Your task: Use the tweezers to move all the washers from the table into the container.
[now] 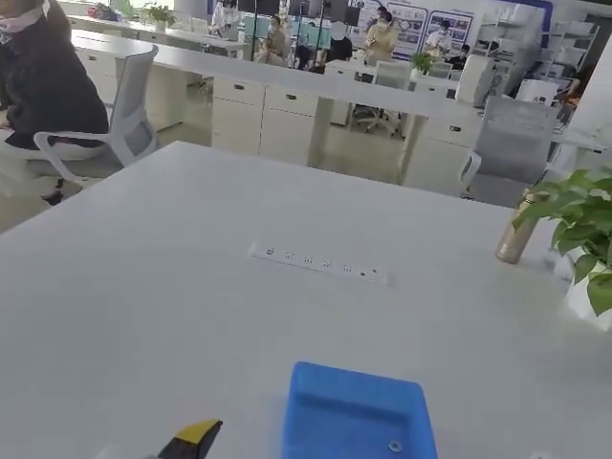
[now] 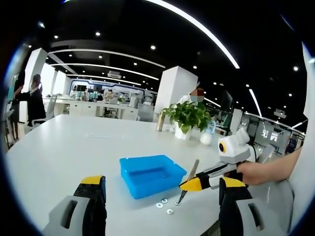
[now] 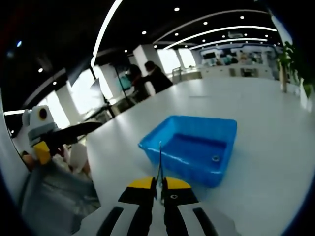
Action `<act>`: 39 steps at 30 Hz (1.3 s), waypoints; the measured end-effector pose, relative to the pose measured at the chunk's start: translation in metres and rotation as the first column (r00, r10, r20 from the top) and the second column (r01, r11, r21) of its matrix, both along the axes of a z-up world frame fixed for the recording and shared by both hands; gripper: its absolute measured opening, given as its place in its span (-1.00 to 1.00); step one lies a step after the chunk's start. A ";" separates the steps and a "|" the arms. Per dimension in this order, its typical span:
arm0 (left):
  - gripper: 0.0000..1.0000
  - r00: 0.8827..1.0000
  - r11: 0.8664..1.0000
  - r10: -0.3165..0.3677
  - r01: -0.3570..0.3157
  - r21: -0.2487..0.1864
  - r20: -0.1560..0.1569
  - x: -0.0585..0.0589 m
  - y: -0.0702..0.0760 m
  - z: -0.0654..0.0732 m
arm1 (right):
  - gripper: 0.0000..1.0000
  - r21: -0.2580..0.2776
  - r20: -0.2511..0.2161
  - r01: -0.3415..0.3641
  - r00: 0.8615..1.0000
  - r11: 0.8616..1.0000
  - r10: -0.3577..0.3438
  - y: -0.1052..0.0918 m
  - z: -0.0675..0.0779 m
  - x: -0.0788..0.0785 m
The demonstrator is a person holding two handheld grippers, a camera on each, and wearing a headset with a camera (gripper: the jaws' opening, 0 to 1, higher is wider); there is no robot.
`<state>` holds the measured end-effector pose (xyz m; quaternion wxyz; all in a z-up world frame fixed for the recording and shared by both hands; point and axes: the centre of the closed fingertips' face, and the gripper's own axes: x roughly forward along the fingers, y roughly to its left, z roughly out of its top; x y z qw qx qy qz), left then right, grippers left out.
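The blue container (image 2: pixel 150 174) stands on the white table, and one washer (image 3: pixel 215 158) lies inside it by a corner (image 1: pixel 395 446). A few loose washers (image 2: pixel 165 205) lie on the table just in front of the container. My right gripper (image 3: pixel 158 183) is shut on the thin metal tweezers (image 3: pixel 160 157), which point at the container's near wall. In the left gripper view the tweezers' tips (image 2: pixel 181 199) hang just above the loose washers. My left gripper (image 2: pixel 162 182) is open, its jaws wide apart with nothing between them. A gripper's yellow tip (image 1: pixel 196 435) shows left of the container.
A white power strip (image 1: pixel 318 262) lies mid-table behind the container. A potted plant (image 1: pixel 583 239) and a brown bottle (image 1: pixel 516 234) stand at the right edge. People sit at desks beyond the table; an office chair (image 1: pixel 124 124) is at far left.
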<state>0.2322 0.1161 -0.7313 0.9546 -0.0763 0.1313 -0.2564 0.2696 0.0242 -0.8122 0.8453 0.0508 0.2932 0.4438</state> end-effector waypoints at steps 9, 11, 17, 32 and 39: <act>0.93 1.000 1.000 -0.002 0.003 0.014 -0.024 -0.001 0.000 -0.005 | -0.93 -0.080 0.066 -0.056 0.996 0.995 0.061 0.008 -0.003 -0.005; 0.93 1.000 1.000 0.002 -0.002 0.013 -0.030 0.000 0.001 -0.006 | -0.93 -0.102 0.081 -0.073 0.993 0.992 0.081 0.010 -0.003 -0.007; 0.92 0.999 1.000 -0.011 0.012 0.024 -0.042 -0.001 -0.002 -0.009 | -0.93 -0.164 0.138 -0.126 0.979 0.978 0.149 0.011 -0.007 -0.006; 0.92 1.000 1.000 -0.016 0.017 0.010 -0.019 -0.002 -0.002 -0.003 | -0.93 -0.262 0.203 -0.184 0.949 0.947 0.241 0.015 -0.011 -0.015; 0.90 0.999 1.000 -0.011 0.012 0.017 -0.036 -0.002 0.000 -0.007 | -0.94 -0.269 0.204 -0.176 0.950 0.947 0.235 0.014 -0.011 -0.013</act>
